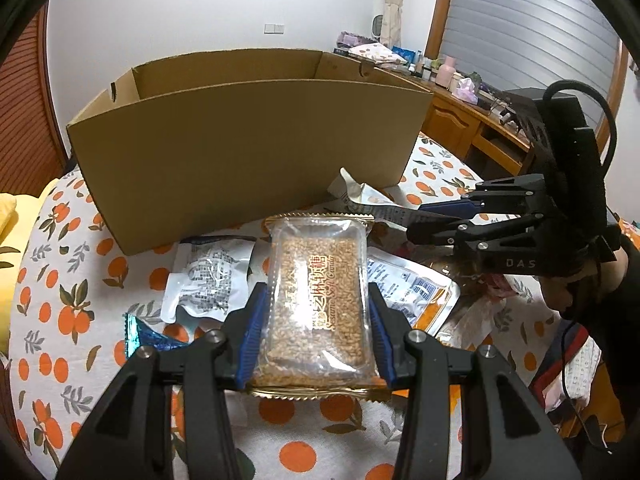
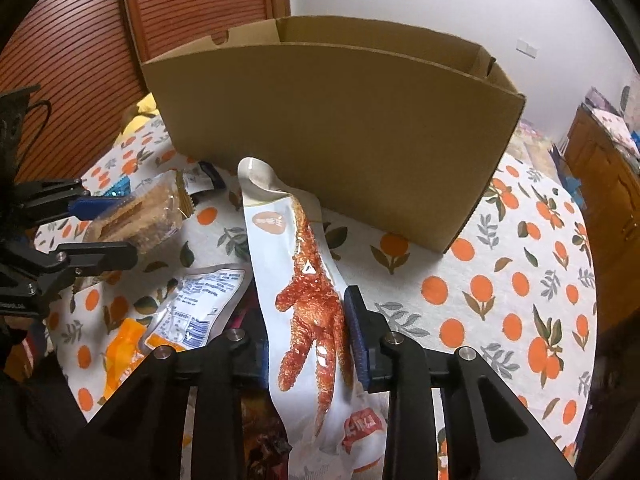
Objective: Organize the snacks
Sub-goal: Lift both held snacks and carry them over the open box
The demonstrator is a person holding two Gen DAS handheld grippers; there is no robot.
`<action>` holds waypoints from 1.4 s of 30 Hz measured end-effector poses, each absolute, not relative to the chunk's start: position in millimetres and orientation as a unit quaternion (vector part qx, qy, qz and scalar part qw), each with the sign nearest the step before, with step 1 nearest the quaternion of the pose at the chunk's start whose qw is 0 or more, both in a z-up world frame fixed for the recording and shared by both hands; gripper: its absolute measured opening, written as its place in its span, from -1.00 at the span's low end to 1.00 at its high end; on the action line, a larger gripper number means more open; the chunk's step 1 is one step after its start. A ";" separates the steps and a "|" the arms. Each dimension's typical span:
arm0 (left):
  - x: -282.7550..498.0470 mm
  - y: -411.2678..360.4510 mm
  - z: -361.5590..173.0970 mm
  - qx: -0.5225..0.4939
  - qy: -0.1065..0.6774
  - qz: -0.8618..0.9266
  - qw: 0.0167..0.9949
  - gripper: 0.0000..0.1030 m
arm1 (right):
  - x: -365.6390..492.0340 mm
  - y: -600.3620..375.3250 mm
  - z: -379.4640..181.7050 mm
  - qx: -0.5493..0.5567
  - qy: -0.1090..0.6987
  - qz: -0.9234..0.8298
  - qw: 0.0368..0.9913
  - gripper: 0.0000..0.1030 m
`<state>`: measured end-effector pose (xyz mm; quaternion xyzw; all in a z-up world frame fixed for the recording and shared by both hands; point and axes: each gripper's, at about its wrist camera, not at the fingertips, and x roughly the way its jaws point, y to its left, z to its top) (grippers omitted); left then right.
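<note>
1. Left wrist view: the left gripper (image 1: 318,320) has its blue-padded fingers (image 1: 253,330) closed partway onto the two long sides of a clear sesame candy pack (image 1: 318,300), which it holds lengthwise above the orange-print cloth (image 1: 60,320).
2. Same view: an open cardboard box (image 1: 248,148) stands on the cloth just beyond the held pack. Its near wall hides the floor of the box, so its contents cannot be told; only bare inner walls show above the rim.
3. Same view: loose packets lie on the cloth in front of the box, namely a white printed pouch (image 1: 208,280) to the left, a blue foil wrapper (image 1: 144,336) at lower left, and a white and orange pouch (image 1: 416,296) to the right.
4. Same view: the right gripper (image 1: 424,216) enters from the right with a white packet end in its fingers.
5. Right wrist view: the right gripper (image 2: 308,332) has its fingers (image 2: 356,336) pressed on a long white chicken-foot snack packet (image 2: 308,300), whose top end rises toward the box (image 2: 332,132).
6. Same view: the box interior is again hidden behind the near wall.
7. Same view: the left gripper (image 2: 116,224) at the left edge holds the sesame candy pack (image 2: 144,216) above the cloth (image 2: 520,280), near the box's left corner.
</note>
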<state>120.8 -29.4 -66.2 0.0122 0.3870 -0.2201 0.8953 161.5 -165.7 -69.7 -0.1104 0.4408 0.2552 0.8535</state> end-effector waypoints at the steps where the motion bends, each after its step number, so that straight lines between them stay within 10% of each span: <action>1: 120.4 -29.4 -65.2 0.012 0.386 -0.220 0.896 -0.12 | 161.5 -165.7 -69.7 -0.110 0.441 0.255 0.853 -0.43; 42: 117.9 -17.0 -13.1 0.012 0.328 -0.221 0.918 -0.12 | 129.8 -171.7 -7.1 -0.112 0.371 0.263 0.884 -0.42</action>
